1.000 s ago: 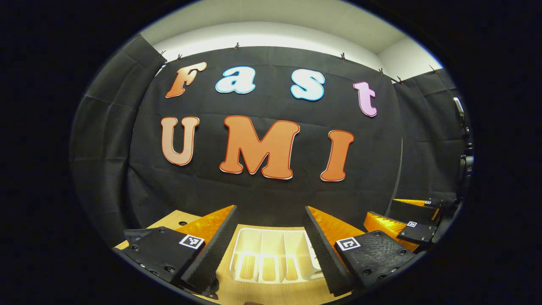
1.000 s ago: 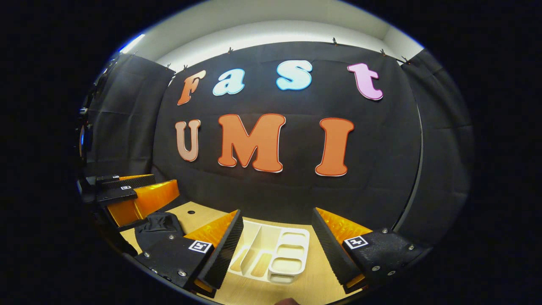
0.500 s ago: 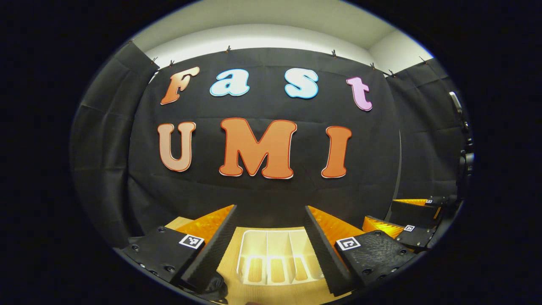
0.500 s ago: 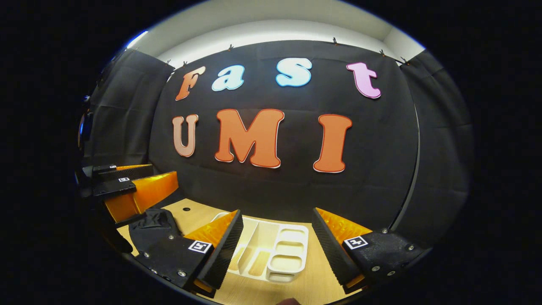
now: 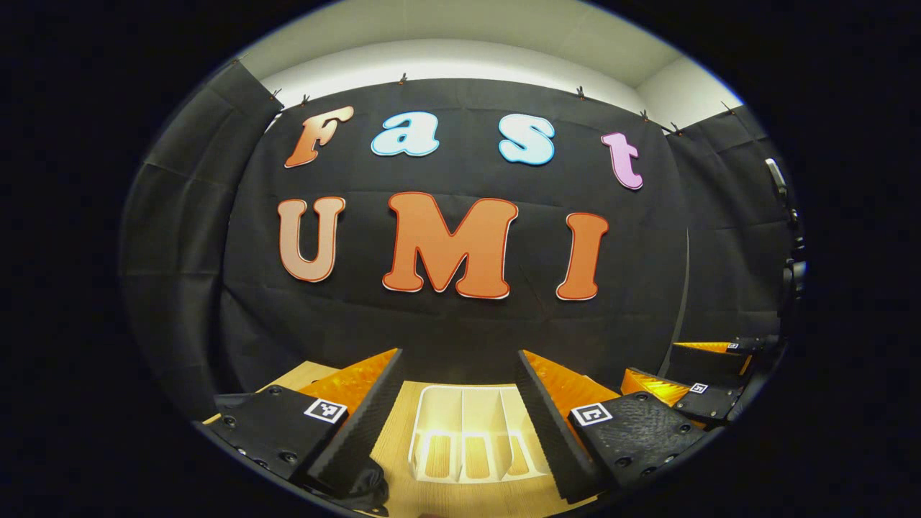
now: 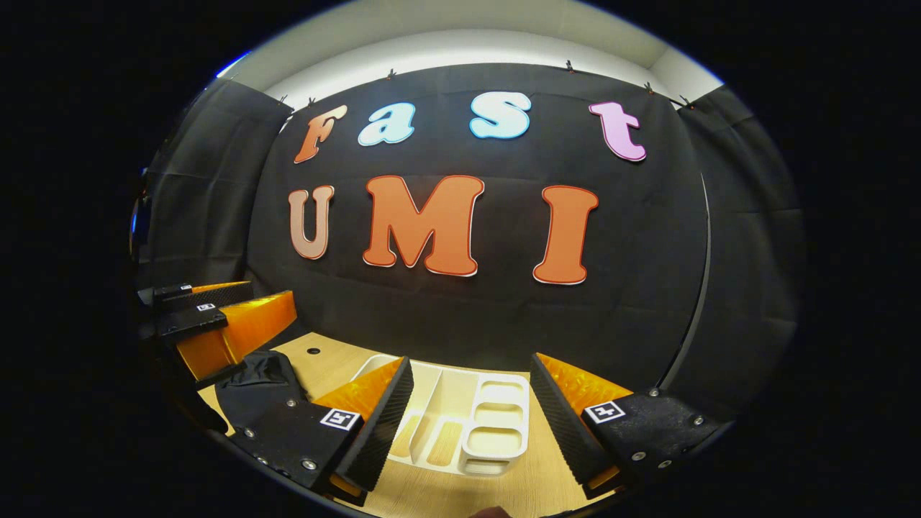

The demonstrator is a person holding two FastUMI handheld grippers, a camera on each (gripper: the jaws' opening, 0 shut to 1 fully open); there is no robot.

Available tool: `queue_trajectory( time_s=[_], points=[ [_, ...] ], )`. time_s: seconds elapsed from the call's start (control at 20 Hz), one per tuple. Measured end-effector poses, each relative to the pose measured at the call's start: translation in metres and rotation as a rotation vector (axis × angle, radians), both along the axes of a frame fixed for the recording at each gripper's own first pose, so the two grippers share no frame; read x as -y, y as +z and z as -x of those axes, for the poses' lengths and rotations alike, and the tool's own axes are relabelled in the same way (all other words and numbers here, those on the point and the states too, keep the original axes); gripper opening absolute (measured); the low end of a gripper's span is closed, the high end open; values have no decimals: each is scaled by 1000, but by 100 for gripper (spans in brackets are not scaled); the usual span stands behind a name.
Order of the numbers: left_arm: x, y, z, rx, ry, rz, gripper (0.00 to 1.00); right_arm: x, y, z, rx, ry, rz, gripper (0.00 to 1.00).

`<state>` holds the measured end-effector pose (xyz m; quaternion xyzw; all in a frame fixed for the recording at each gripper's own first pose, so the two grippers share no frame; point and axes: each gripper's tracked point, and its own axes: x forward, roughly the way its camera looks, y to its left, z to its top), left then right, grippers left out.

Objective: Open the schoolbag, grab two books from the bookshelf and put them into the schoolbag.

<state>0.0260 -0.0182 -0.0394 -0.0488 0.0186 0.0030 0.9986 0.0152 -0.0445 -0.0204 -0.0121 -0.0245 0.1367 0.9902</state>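
White bookshelf [image 5: 471,439] on table ahead between left gripper [image 5: 460,424] fingers, both grippers wide open, empty, black schoolbag [image 6: 259,381] left of right gripper [image 6: 471,424]

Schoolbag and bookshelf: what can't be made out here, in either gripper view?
- Schoolbag: in the right gripper view the right tool hides its lower part; whether it is open cannot be told. In the left gripper view only a corner shows, under the left tool.
- White bookshelf: its sides sit behind the fingers.
- Books: I cannot make any out.
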Motion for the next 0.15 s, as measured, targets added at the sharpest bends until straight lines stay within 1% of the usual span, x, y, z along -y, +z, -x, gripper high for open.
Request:
queue_trajectory(
  time_s=[0.05, 0.1, 0.15],
  points=[
    [-1, 8, 1, 26, -7, 19, 98, 0, 0, 0, 1, -2, 0, 97],
    [-2, 17, 2, 50, -9, 28, 96, -1, 2, 0, 4, -3, -1, 97],
    [-5, 21, 2, 63, -7, 22, 98, -1, 3, 1, 7, -5, -4, 97]
  ],
)
